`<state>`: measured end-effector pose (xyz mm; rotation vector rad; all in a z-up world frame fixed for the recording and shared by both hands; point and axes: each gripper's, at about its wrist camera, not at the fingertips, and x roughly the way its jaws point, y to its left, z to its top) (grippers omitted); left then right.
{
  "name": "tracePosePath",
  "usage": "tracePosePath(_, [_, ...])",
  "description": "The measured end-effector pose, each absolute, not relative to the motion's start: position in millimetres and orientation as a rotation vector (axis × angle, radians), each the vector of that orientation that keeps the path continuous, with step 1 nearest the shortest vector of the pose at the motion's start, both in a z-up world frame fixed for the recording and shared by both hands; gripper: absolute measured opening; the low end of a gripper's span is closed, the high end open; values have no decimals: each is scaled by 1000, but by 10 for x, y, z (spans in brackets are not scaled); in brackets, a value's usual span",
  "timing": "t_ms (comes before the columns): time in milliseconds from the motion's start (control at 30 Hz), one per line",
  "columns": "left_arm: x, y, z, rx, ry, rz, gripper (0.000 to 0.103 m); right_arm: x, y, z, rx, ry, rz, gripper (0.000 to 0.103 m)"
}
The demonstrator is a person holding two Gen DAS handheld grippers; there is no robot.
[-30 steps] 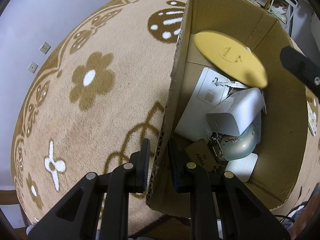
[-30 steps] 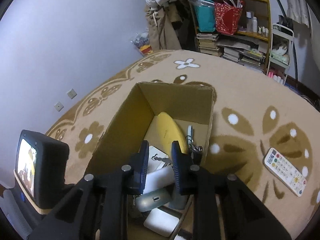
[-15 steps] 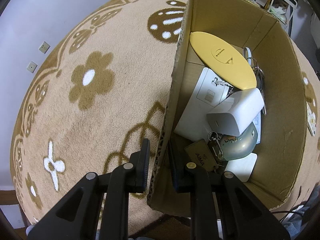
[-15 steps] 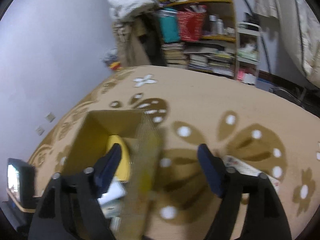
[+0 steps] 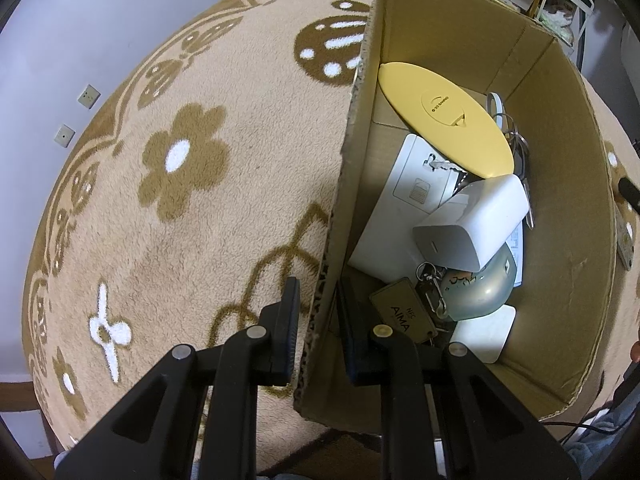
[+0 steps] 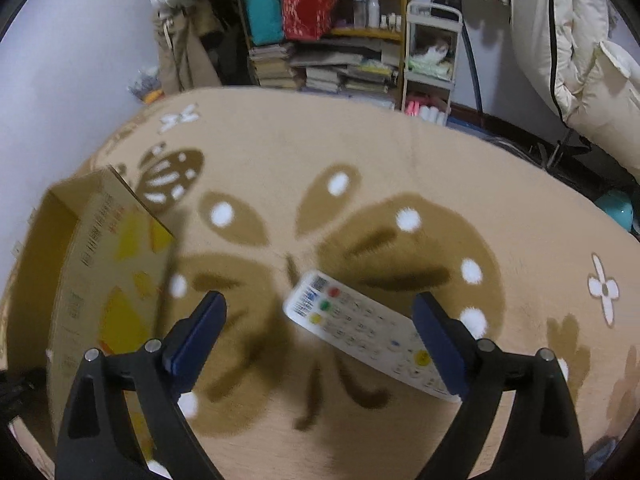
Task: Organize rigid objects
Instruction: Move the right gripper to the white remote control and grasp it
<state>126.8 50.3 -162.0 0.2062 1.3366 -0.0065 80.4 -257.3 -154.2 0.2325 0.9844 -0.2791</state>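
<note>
A cardboard box (image 5: pixel 472 32) on a flowered carpet (image 5: pixel 180 184) already holds a yellow disc (image 5: pixel 440 116), white devices and keys. The left gripper (image 5: pixel 318 308) straddles the box's near wall, closed to the cardboard's thickness. At lower centre of the right wrist view, the right gripper (image 6: pixel 320 316) hangs spread wide over a white remote (image 6: pixel 368 332), the one item left outside.

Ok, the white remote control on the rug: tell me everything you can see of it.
The remote control is a slim white plastic bar lying flat, face up on the patterned rug, angled diagonally. Red, green and yellow buttons sit near its far end, rows of small keys follow, and a yellow button sits near its close end. It lies between the wide-open fingers of the right hand-held gripper; whether they touch it is unclear.
</note>
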Motion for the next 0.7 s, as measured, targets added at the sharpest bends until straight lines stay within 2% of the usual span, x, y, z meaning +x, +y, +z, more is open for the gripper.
tracePosePath(400, [1266, 503, -1624, 206, 1337, -6, 19, 699, -2779, -1889, 187, 1095, -338, 99])
tracePosePath(700, [1262, 507, -1624, 203, 1337, -9, 19, 638, -2978, -2038, 291, 1063, -384, 100])
